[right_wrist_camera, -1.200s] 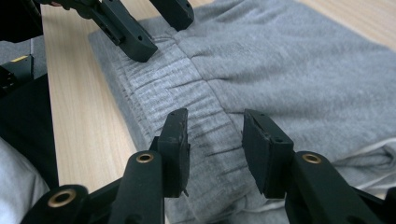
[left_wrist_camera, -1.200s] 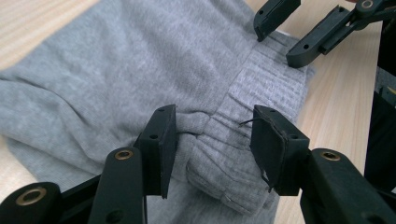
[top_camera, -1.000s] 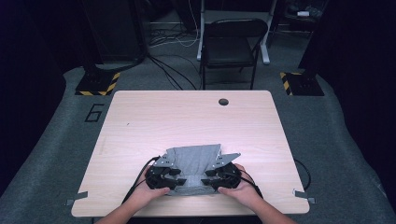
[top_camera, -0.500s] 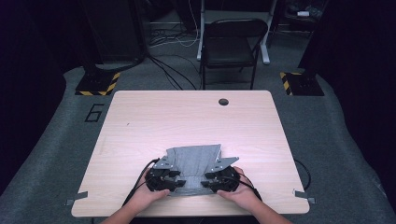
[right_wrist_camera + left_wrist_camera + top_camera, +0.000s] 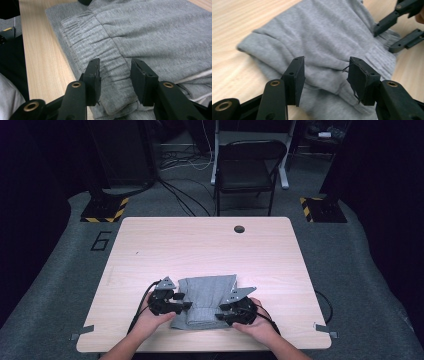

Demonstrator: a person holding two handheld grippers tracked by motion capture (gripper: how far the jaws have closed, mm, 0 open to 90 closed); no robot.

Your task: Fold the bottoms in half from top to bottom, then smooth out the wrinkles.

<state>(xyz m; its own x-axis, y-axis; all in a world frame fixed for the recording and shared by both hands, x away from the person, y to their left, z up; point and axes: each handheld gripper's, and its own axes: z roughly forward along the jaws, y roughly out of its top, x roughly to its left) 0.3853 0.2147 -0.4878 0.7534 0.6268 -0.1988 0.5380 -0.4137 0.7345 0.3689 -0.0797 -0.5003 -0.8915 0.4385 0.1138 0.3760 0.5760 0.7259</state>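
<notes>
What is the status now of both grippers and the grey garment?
Left gripper open, jaws just widened, above folded grey garment. Right gripper open astride its ribbed waistband. Nothing in the way on table.

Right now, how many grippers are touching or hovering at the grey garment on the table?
2. The left gripper is at the folded grey garment's near left edge, and the right gripper at its near right edge by the ribbed band. None seem hidden.

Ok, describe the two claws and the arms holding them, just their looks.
Both the left claw and the right claw are black, each topped by a grey three-cornered plate and trailing a black cable. Up close, brass-coloured rivets sit at the jaw joints. The forearms show no sleeves.
</notes>
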